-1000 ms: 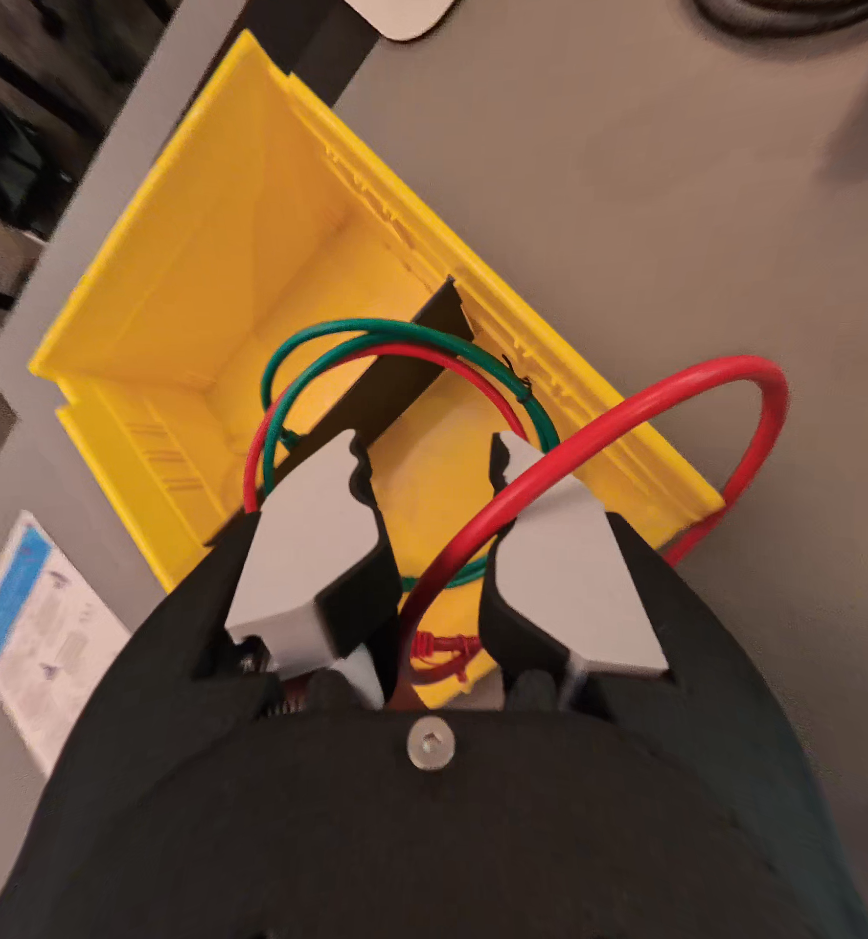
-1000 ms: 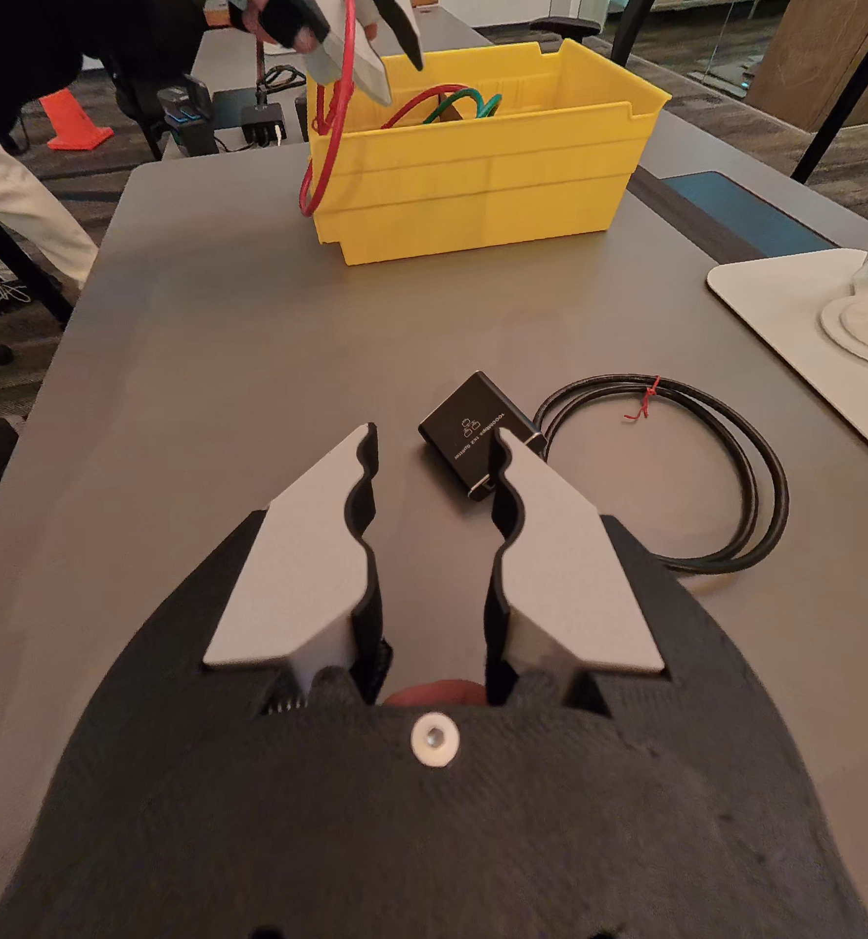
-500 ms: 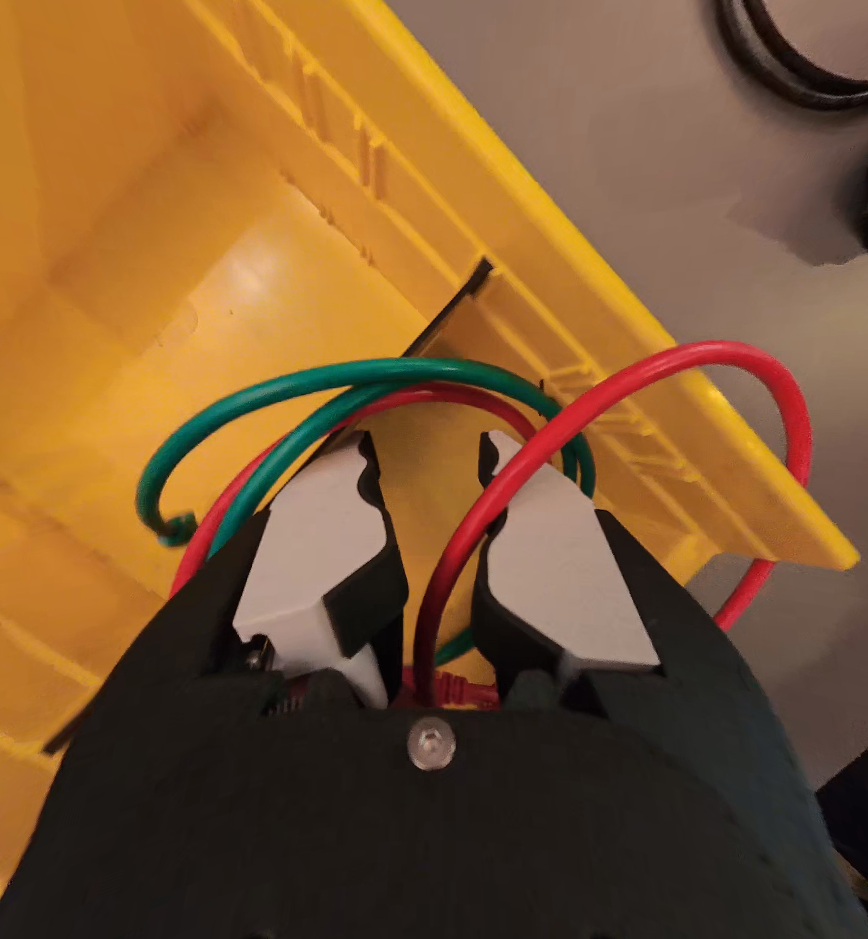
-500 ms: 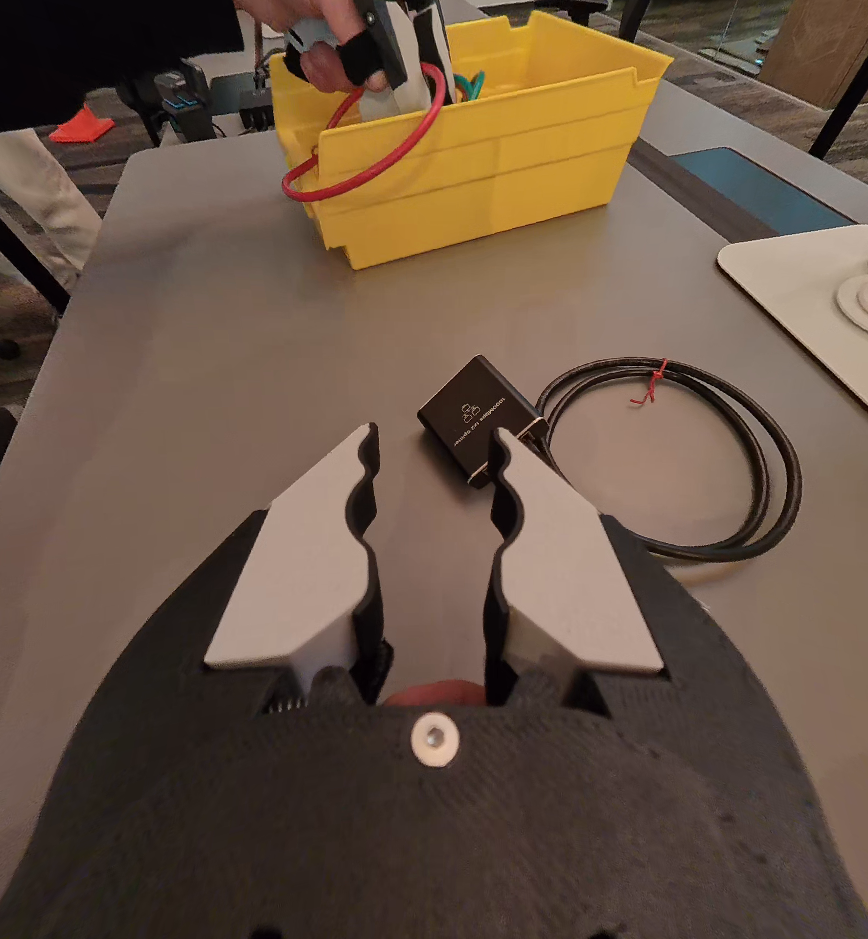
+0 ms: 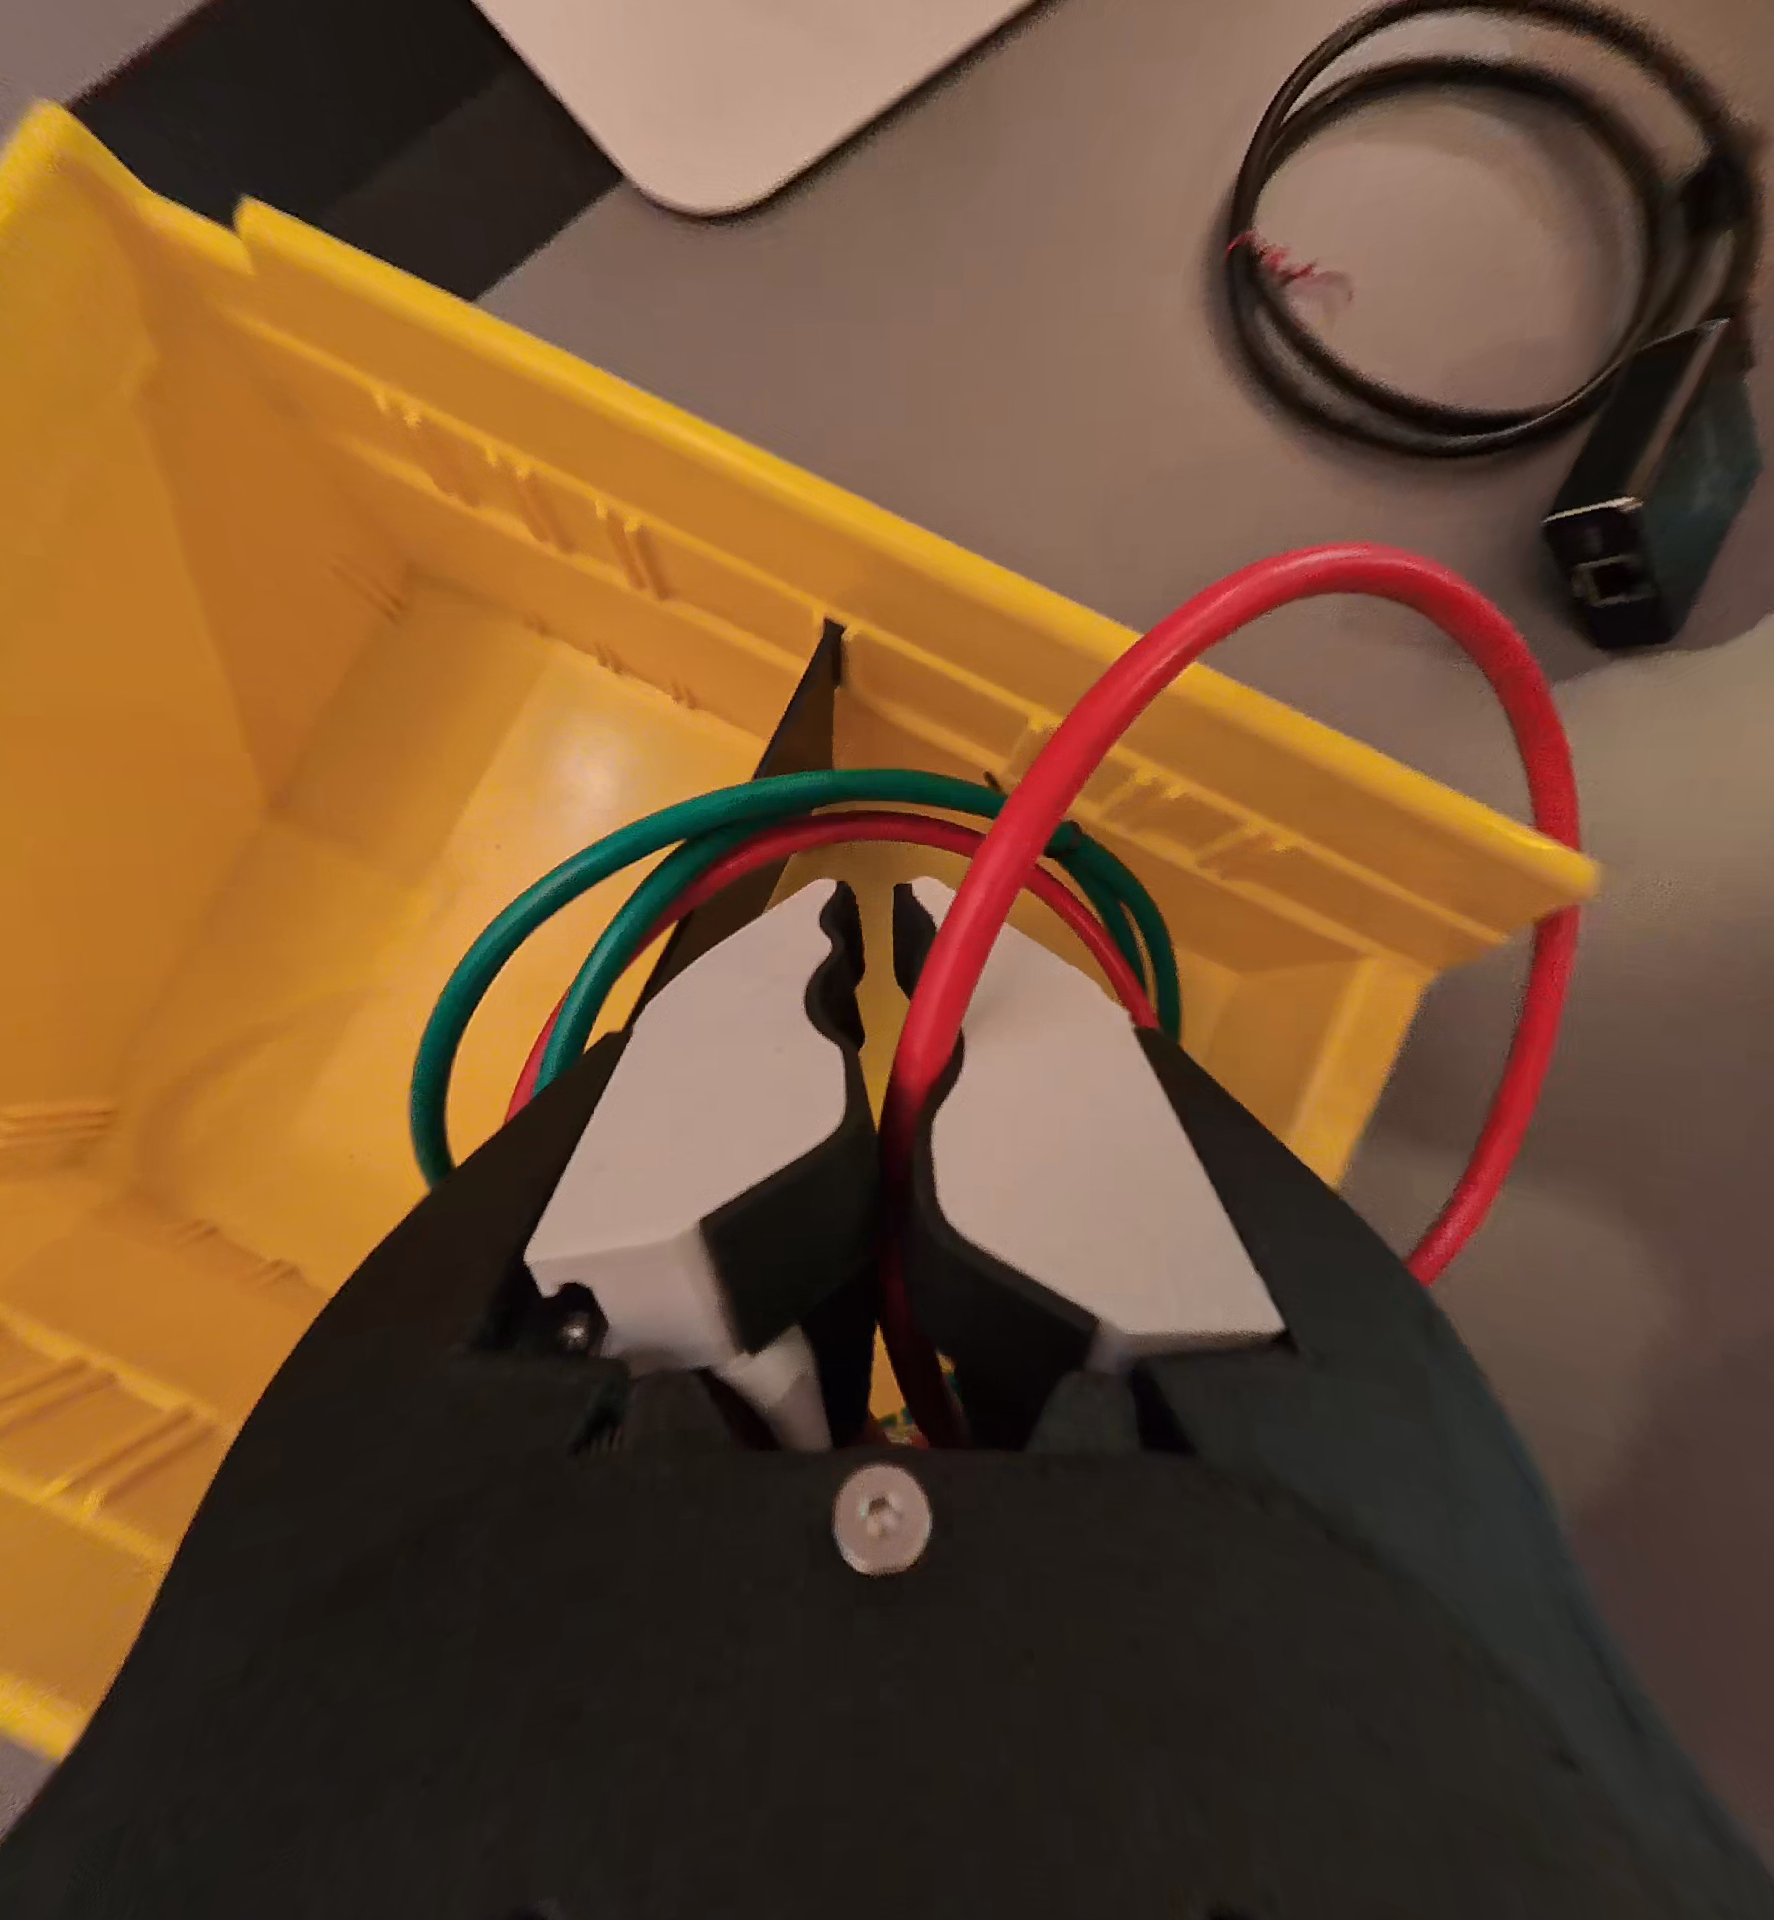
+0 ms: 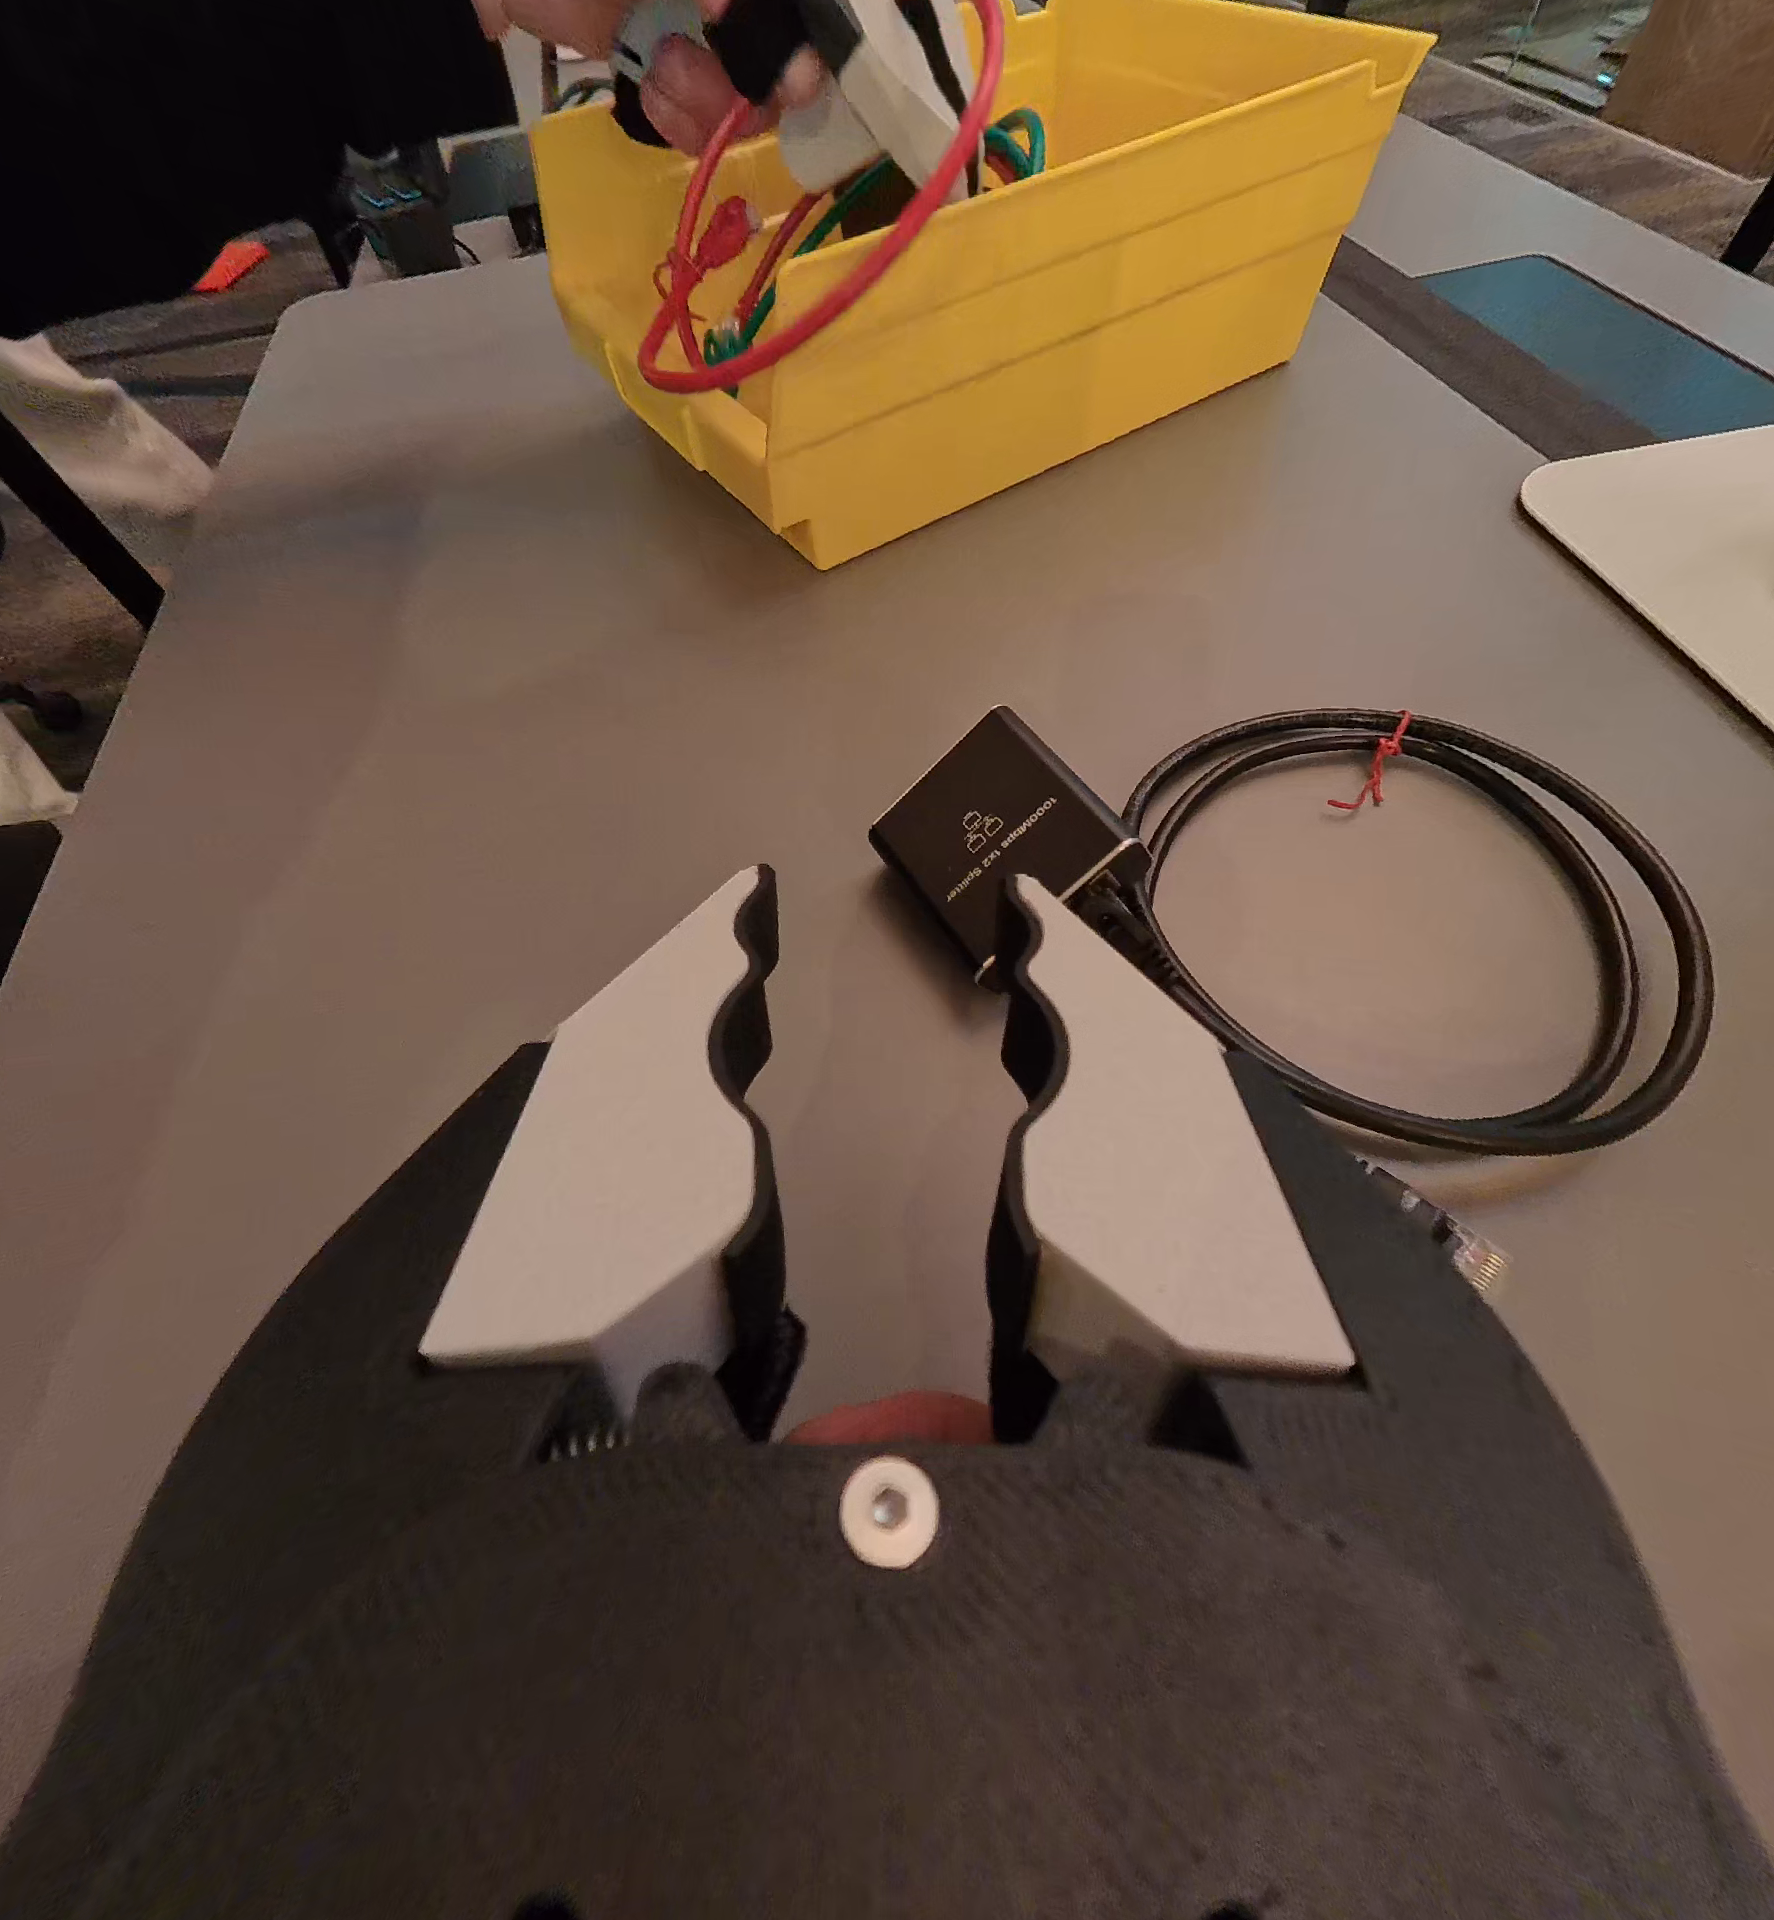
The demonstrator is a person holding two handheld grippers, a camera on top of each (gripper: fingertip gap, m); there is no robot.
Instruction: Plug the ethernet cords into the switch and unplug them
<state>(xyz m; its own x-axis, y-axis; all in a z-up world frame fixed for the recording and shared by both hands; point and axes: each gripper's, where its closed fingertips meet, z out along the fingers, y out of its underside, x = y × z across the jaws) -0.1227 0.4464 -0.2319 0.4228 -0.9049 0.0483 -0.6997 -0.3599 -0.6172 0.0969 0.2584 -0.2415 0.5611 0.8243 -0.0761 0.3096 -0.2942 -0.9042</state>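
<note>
My left gripper (image 5: 875,914) is shut on a red ethernet cord (image 5: 1382,566), pinched deep between the fingers above the yellow bin (image 5: 654,436). The cord's loop hangs out over the bin's rim. A green cord (image 5: 654,842) and another red cord lie coiled in the bin. The black switch (image 6: 987,831) lies on the grey table with a coiled black cable (image 6: 1641,935) plugged into it. My right gripper (image 6: 891,894) is open and empty, just short of the switch. In the right wrist view the left gripper (image 6: 893,114) holds the red cord (image 6: 862,281) over the bin (image 6: 1070,343).
A white mat (image 6: 1693,540) lies at the table's right edge. The black cable's loose plug (image 6: 1465,1247) rests beside my right gripper. A person's sleeve and a chair are past the table's far left. Bare grey tabletop lies between the bin and the switch.
My left gripper has closed on the red cord and lifted it a little. The yellow bin has turned on the table. The right gripper has stayed put.
</note>
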